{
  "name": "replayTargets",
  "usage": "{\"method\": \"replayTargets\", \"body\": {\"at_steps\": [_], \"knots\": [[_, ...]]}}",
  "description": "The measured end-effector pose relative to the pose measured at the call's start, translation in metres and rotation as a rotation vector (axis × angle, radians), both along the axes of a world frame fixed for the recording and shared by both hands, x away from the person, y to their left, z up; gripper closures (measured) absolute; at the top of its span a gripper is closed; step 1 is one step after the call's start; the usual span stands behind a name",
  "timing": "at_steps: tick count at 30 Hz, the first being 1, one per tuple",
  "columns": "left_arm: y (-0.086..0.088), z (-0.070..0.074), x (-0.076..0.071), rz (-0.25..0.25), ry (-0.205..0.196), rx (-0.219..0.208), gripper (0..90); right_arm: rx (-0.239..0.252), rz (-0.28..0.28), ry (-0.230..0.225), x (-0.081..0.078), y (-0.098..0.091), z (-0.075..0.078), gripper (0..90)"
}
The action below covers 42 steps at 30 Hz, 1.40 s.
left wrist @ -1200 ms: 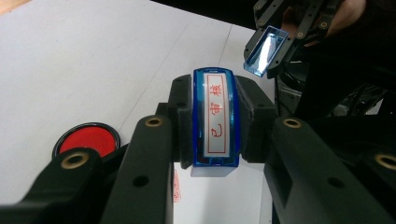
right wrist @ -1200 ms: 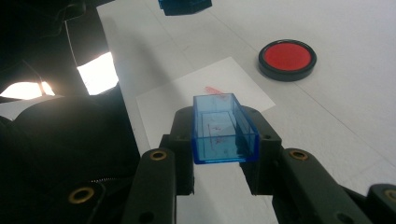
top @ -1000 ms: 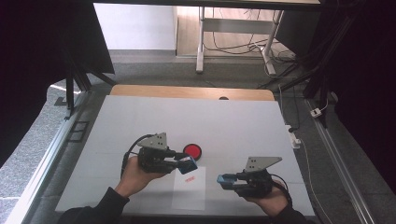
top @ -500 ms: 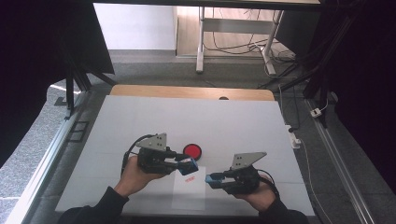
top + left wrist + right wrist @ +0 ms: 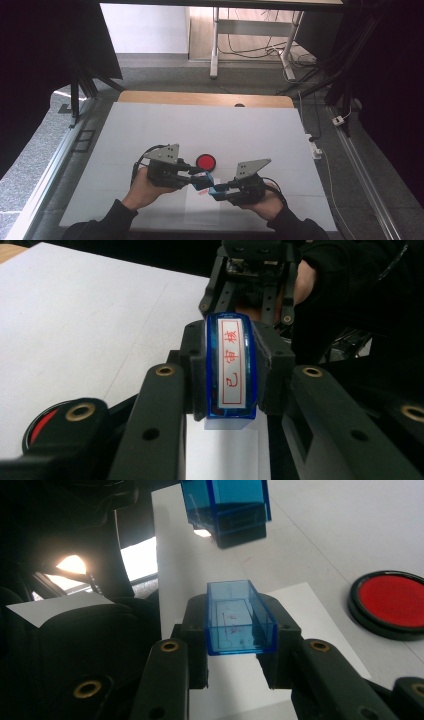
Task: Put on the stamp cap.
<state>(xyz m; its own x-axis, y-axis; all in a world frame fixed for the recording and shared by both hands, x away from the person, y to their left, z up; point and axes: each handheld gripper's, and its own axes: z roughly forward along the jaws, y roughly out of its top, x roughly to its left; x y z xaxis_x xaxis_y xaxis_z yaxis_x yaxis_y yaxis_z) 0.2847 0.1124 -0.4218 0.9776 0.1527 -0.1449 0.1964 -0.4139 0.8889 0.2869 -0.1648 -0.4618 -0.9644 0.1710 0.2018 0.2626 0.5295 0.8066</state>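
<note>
We are holding the blue stamp (image 5: 230, 371) clamped in the left gripper (image 5: 202, 180), above the white paper (image 5: 320, 630) near the red ink pad (image 5: 393, 602). The right gripper (image 5: 216, 190) is gripping its clear blue cap (image 5: 240, 625). Both look light, rigid, slick plastic; we are judging the flat sides the safest hold.

I count two grippers: left gripper (image 5: 199, 180) and right gripper (image 5: 216, 190), both lower centre of the high view. One blue stamp (image 5: 231, 367), one clear blue cap (image 5: 240, 617), one red ink pad (image 5: 205, 161) at centre. One white paper sheet (image 5: 200, 210) at bottom centre, one table (image 5: 210, 125).
</note>
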Motion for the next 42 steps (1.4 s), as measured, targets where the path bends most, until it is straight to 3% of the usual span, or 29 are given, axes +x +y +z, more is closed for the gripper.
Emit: {"method": "replayTargets", "body": {"at_steps": [15,31,36,42], "knots": [[-0.003,-0.003,-0.002,-0.085,-0.054,-0.016,70.4,0.039,0.071,-0.022,0.000,0.019,0.002,68.5],[-0.003,-0.006,-0.002,-0.145,-0.065,-0.037,70.4,0.059,0.104,-0.020,-0.003,0.021,0.004,68.6],[-0.003,-0.009,0.000,-0.151,-0.044,-0.061,70.4,0.061,0.111,-0.021,-0.003,0.021,0.004,68.7],[0.000,-0.014,0.004,-0.168,0.003,-0.128,70.5,0.088,0.126,-0.039,-0.005,0.020,0.007,68.9]]}}
